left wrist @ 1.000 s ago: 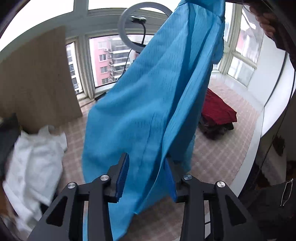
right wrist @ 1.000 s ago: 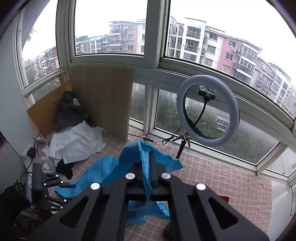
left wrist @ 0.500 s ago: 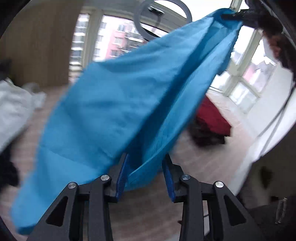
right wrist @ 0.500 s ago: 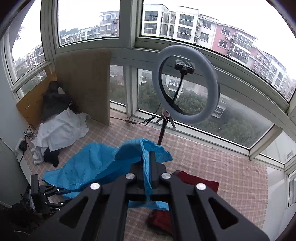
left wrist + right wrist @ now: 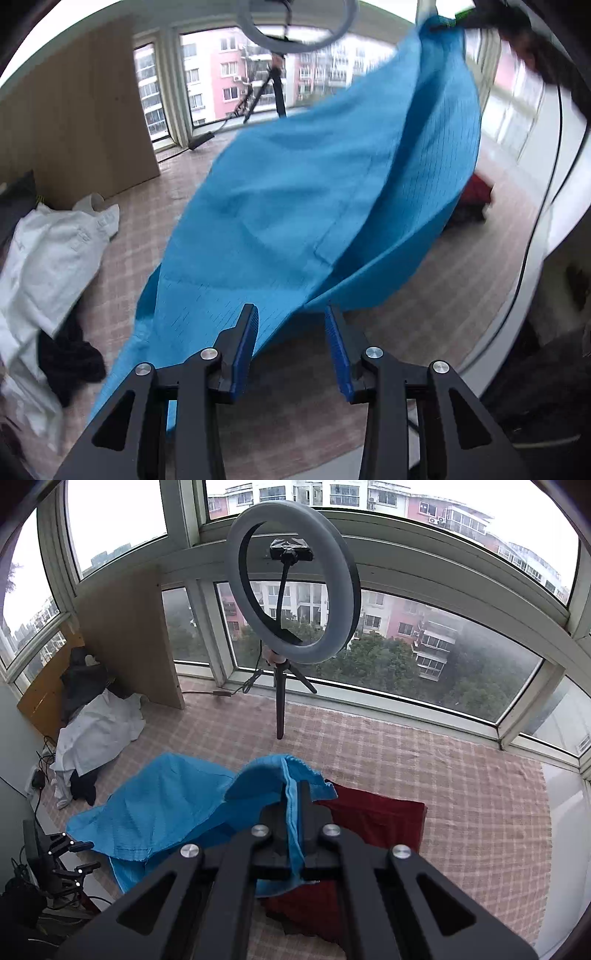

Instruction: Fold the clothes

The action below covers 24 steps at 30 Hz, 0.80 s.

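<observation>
A blue garment (image 5: 314, 206) hangs in the air over the checked mat. My right gripper (image 5: 294, 797) is shut on one of its edges and holds it up; that gripper shows at the top right of the left wrist view (image 5: 454, 18). The cloth (image 5: 166, 812) slopes down to the left. My left gripper (image 5: 290, 325) is open, its blue pads on either side of the lower edge of the cloth, not closed on it. The left gripper also shows at the lower left of the right wrist view (image 5: 79, 856).
A ring light on a tripod (image 5: 291, 590) stands by the windows. A white garment (image 5: 48, 251) and dark clothes lie at the left by a wooden board (image 5: 74, 129). A folded red garment (image 5: 373, 816) lies on the mat (image 5: 461, 794) under the right gripper.
The right gripper has swung the blue garment, which now slopes out flatter instead of hanging straight. The left gripper stays open at its lower edge. The right view has tilted down.
</observation>
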Tool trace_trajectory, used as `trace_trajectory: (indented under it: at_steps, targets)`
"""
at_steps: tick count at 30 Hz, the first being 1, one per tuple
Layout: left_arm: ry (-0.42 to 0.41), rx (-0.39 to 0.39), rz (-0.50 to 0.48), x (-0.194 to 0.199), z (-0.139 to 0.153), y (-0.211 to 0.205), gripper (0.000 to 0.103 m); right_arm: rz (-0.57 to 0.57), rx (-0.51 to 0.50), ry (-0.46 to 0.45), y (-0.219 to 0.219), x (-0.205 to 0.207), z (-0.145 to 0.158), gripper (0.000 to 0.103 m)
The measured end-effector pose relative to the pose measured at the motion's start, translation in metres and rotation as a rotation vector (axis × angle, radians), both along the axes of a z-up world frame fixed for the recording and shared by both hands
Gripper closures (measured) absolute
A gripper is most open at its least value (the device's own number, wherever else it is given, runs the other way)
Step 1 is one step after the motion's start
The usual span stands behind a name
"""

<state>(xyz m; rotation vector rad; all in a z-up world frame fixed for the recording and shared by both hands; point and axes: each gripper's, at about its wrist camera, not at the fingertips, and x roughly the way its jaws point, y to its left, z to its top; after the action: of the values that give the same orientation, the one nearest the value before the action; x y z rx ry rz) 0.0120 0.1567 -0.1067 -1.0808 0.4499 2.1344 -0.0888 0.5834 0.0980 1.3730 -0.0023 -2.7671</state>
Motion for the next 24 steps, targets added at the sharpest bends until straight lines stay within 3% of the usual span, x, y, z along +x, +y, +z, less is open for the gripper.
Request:
trace_trajectory:
  at_steps: [2, 13, 14, 15, 16, 18, 20, 24]
  targets:
    - [0.019, -0.039, -0.019, 0.002, -0.009, 0.009, 0.067, 0.015, -0.002, 0.005, -0.003, -0.003, 0.001, 0.102]
    - [-0.001, 0.003, -0.118, -0.020, -0.042, 0.030, 0.067, 0.069, 0.002, -0.004, -0.023, -0.015, 0.003, 0.102]
    - [-0.007, -0.008, -0.130, -0.024, -0.046, 0.034, 0.070, 0.069, 0.003, -0.007, -0.024, -0.015, 0.003, 0.102]
    - [-0.014, -0.020, -0.140, -0.027, -0.051, 0.036, 0.089, 0.067, 0.003, -0.008, -0.025, -0.015, 0.003, 0.102]
    - [-0.020, -0.034, -0.144, -0.029, -0.056, 0.036, 0.102, 0.065, 0.002, -0.008, -0.025, -0.015, 0.003, 0.102]
    - [-0.036, -0.033, -0.145, -0.033, -0.061, 0.033, 0.103, 0.062, 0.000, -0.009, -0.026, -0.015, 0.003, 0.102]
    - [-0.048, 0.010, -0.128, -0.034, -0.053, 0.025, 0.103, 0.059, 0.004, -0.011, -0.026, -0.015, 0.003, 0.102]
    - [0.023, 0.077, -0.049, -0.039, -0.003, -0.005, 0.103, 0.031, -0.004, 0.009, -0.017, -0.012, 0.009, 0.102]
